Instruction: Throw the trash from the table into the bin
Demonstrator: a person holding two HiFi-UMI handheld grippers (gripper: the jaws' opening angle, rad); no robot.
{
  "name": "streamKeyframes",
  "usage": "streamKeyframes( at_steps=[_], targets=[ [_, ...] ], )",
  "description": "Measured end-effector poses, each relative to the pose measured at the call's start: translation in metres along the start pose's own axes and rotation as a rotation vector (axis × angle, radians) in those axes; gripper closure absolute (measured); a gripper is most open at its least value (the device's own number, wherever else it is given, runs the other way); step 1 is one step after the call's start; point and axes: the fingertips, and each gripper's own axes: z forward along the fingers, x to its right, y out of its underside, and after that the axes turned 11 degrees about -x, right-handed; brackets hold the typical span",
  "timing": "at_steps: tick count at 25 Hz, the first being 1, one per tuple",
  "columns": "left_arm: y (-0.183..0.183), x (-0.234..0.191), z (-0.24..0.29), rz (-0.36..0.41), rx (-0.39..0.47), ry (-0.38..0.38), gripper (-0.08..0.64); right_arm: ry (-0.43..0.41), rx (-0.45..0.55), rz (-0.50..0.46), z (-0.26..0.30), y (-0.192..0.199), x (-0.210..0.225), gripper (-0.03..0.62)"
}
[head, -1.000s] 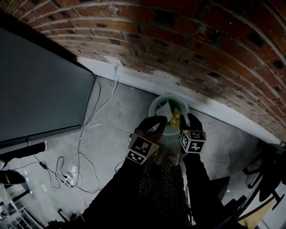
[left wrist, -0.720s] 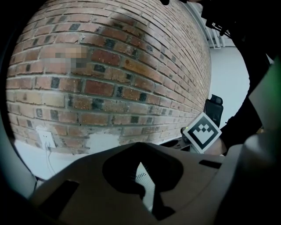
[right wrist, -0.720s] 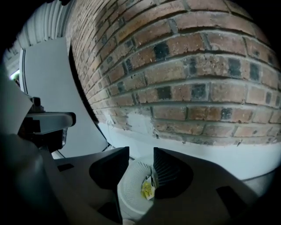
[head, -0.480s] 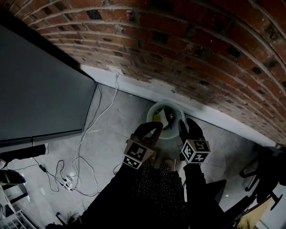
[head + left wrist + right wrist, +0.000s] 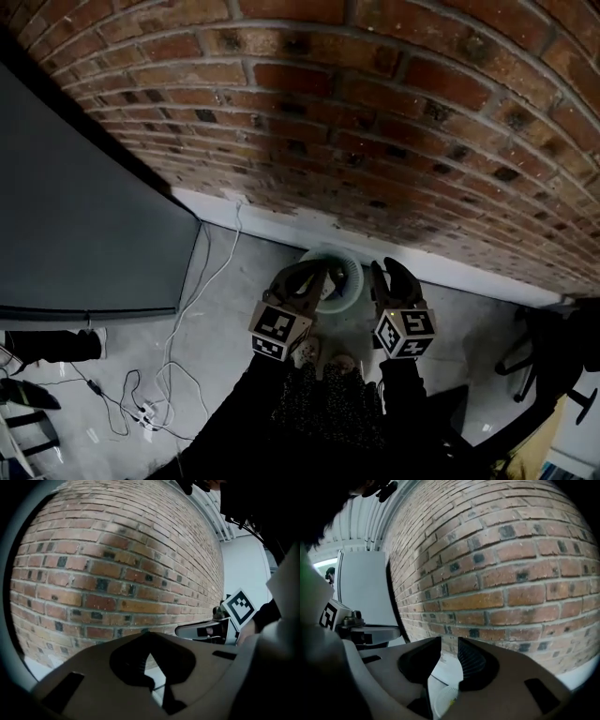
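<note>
Dim, dark vignetted corners, strong fisheye distortion

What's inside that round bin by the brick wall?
Of the bin, only a pale slice of wall shows; contents cannot be made out. The left gripper and the right gripper, whose empty jaws have just been closing, cover the rest.

Left gripper [image 5: 319, 273] and right gripper [image 5: 386, 270] risen from low over the bin [image 5: 351, 279] to high before the brick wall [image 5: 375, 141], yellow wrapper no longer at the right gripper, right fingers just narrowed, nothing between them
</note>
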Motion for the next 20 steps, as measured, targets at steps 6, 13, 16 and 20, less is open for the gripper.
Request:
streamKeyframes(
  at_steps=[6, 13, 16, 20],
  targets=[
    [-0.058, 0.013, -0.024, 0.054, 0.049, -0.009, 0.554, 0.009, 0.071, -0.060, -0.054, -0.055, -0.011, 0.532],
    [-0.097, 0.051, -0.047, 0.102, 0.088, 0.031, 0.554, 0.005, 0.151, -0.112, -0.104, -0.088, -0.031, 0.578],
    [-0.111, 0.063, -0.052, 0.144, 0.103, 0.044, 0.554, 0.026, 0.167, -0.136, -0.120, -0.094, -0.035, 0.578],
    [-0.121, 0.069, -0.058, 0.164, 0.116, 0.040, 0.554, 0.043, 0.166, -0.156, -0.133, -0.092, -0.036, 0.580]
  ],
)
